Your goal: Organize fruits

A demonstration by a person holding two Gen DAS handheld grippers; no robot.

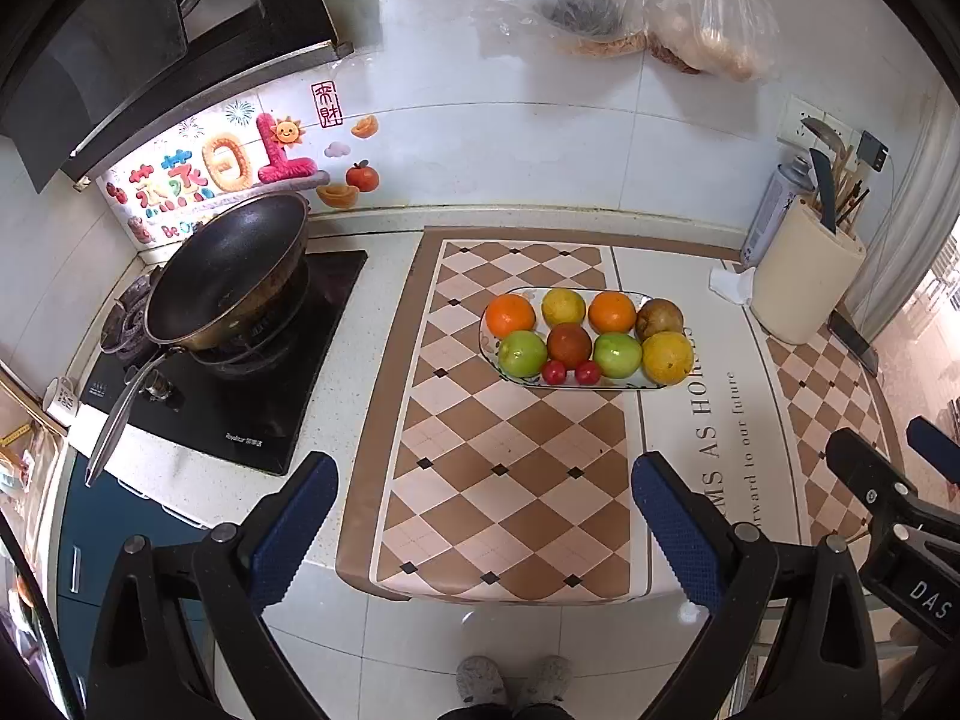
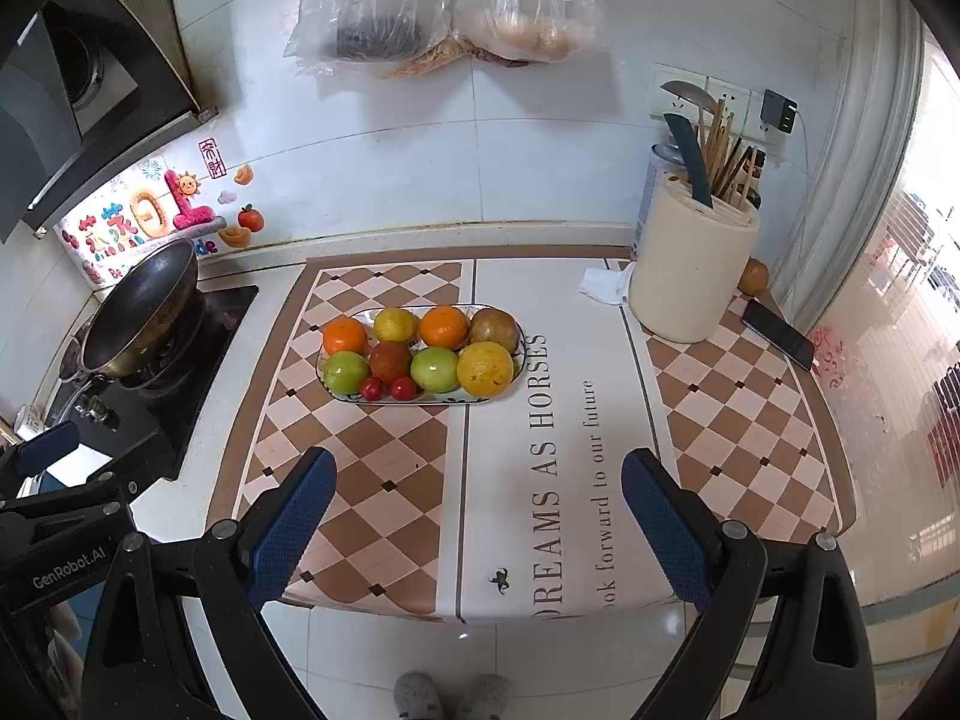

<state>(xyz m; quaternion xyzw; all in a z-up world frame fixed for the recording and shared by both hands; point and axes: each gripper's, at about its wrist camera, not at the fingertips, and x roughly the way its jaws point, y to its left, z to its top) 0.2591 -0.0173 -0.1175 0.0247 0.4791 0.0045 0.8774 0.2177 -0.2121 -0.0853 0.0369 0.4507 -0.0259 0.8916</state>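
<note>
A white oval plate (image 1: 489, 354) (image 2: 516, 381) sits on the checkered mat and holds several fruits in two rows. The back row has an orange (image 1: 510, 315) (image 2: 344, 335), a yellow citrus (image 1: 563, 306), another orange (image 1: 611, 312) and a brown fruit (image 1: 659, 318). The front row has a green apple (image 1: 522, 353) (image 2: 346, 372), a dark red fruit (image 1: 569, 343), another green apple (image 1: 617, 354) and a large yellow fruit (image 1: 667, 357) (image 2: 485, 368). Two small red tomatoes (image 1: 570, 372) (image 2: 387, 388) lie at the front. My left gripper (image 1: 483, 516) and right gripper (image 2: 477, 510) are open, empty, and held back over the counter's front edge.
A black wok (image 1: 231, 270) sits on the gas hob (image 1: 240, 414) at the left. A cream utensil holder (image 2: 690, 264) with a spray can behind it stands at back right, with a phone (image 2: 777, 333) and an orange fruit (image 2: 753, 276) beside it. Plastic bags (image 2: 444, 0) hang on the wall.
</note>
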